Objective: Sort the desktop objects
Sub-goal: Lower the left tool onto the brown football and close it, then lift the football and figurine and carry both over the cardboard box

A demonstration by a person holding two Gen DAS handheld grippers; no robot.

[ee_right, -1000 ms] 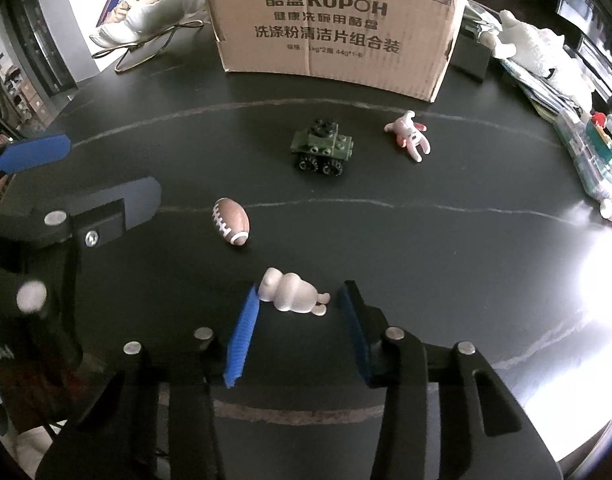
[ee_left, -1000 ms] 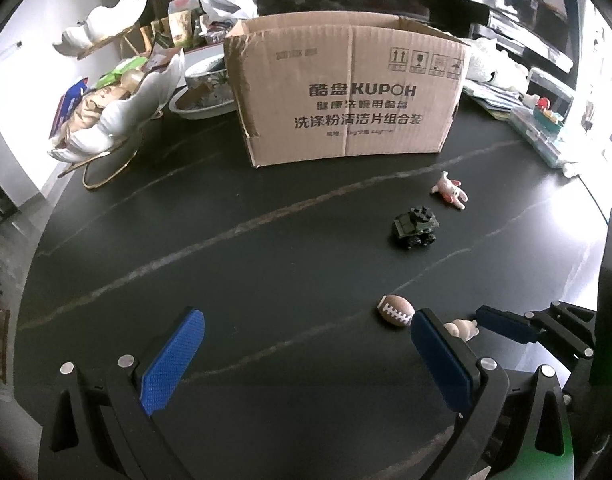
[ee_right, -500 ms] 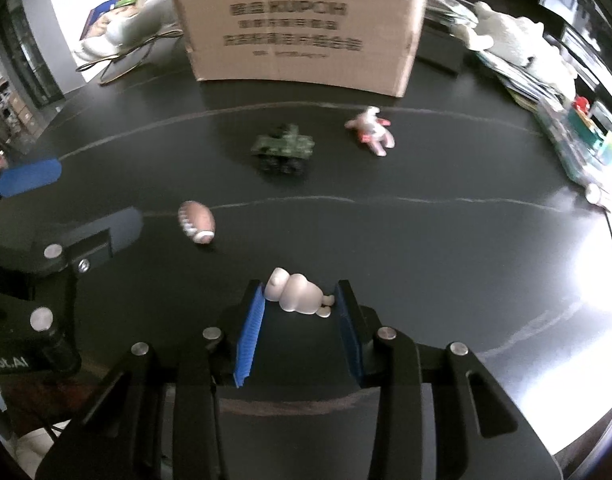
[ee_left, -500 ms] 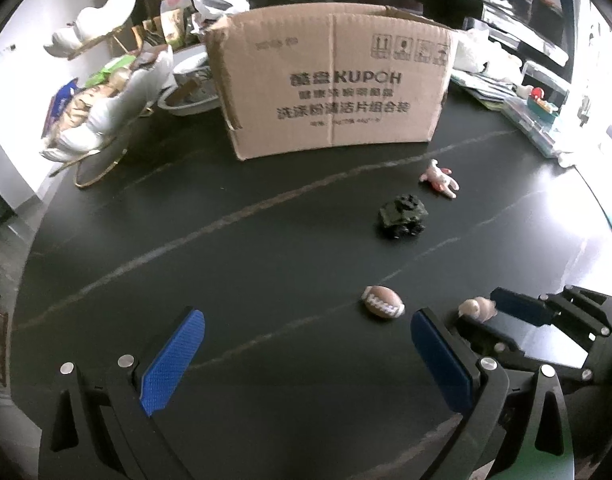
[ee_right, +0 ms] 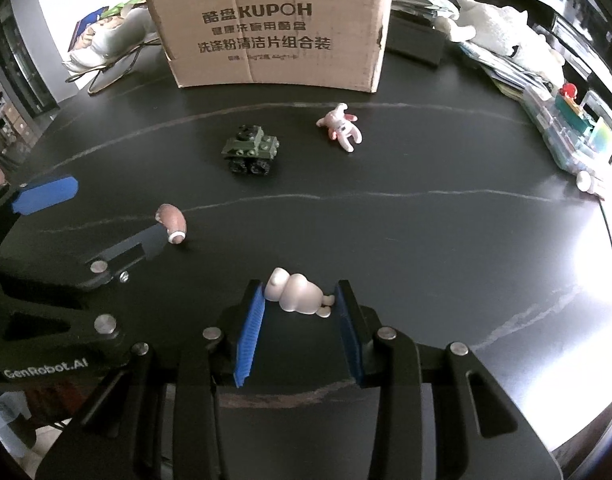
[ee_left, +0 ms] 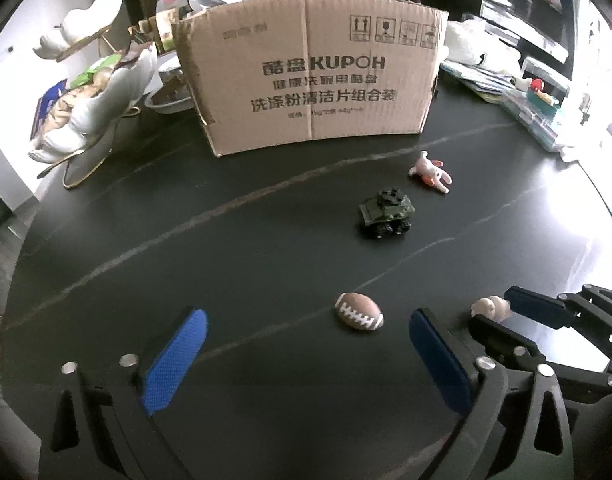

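Right wrist view: the right gripper [ee_right: 298, 312] has its two blue pads pressed against either end of a small white, rounded plastic figurine [ee_right: 296, 294], which lies on its side between them; whether it has left the black, pale-veined tabletop [ee_right: 445, 240] cannot be told. That toy sits close to the near edge of the tabletop.

In the left wrist view the left gripper [ee_left: 306, 356] has its jaws closing, but nothing lies between the blue pads yet. The small brown toy football with white lacing [ee_left: 359, 312] rests on the tabletop just ahead of the gap and toward the right-hand finger, near the near edge.

Further in, around the middle of the tabletop, stand a dark green toy armoured car [ee_left: 385, 212] and, just beyond it toward the far right, a pink and white plush rabbit [ee_left: 429, 172] lying flat. Behind both, at the far edge, stands a brown corrugated cardboard box printed with black lettering [ee_left: 309, 80]; its inside is hidden.

By my judgement the sorting is at an early stage: all four visible toys are outside the box, one is gripped, one is being approached, and two are untouched. If the box is the destination, every toy has yet to go in.
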